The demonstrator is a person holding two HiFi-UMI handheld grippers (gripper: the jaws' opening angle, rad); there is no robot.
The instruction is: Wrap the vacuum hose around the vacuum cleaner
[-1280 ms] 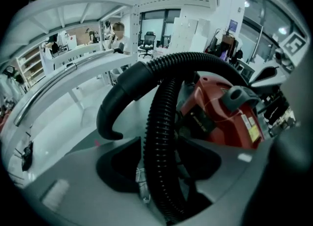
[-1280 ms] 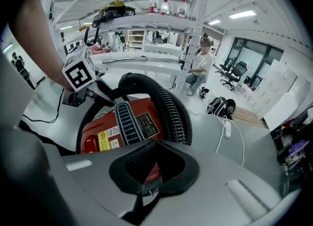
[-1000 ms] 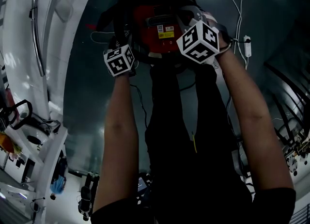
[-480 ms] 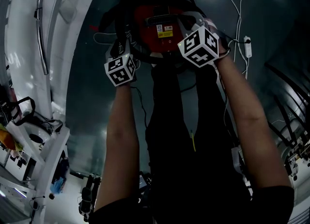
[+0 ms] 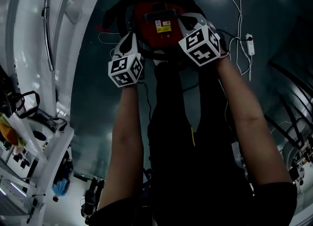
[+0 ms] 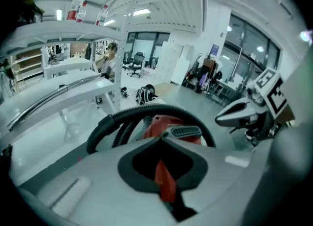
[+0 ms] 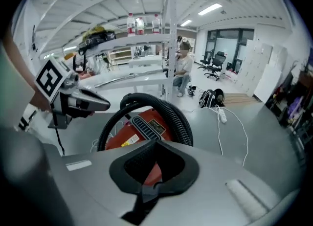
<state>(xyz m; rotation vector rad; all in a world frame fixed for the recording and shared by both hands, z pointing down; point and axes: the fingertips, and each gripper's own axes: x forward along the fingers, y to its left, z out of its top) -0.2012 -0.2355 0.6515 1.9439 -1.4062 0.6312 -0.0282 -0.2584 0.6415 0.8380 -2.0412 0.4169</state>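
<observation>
Floor: dark glossy grey [image 5: 93, 102], with white shelving [image 5: 29, 49] along the left.
Left gripper [image 6: 160, 141]: jaws have just been closing and now meet, nothing between them; it hovers over the vacuum's near-left side.
Right gripper [image 7: 155, 144]: jaws together, empty, over the near-right side.
Vacuum cleaner [image 5: 161, 17]: red canister on the floor just beyond both grippers, label facing up.
Vacuum hose [image 7: 171, 112]: black, ribbed, arching left to right over the canister.

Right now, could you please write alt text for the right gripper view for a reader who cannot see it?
A red vacuum cleaner sits on a grey floor with its black hose looped over it, seen past the shut, empty right gripper. The left gripper hovers at the left; white shelves and a seated person are behind.
</observation>
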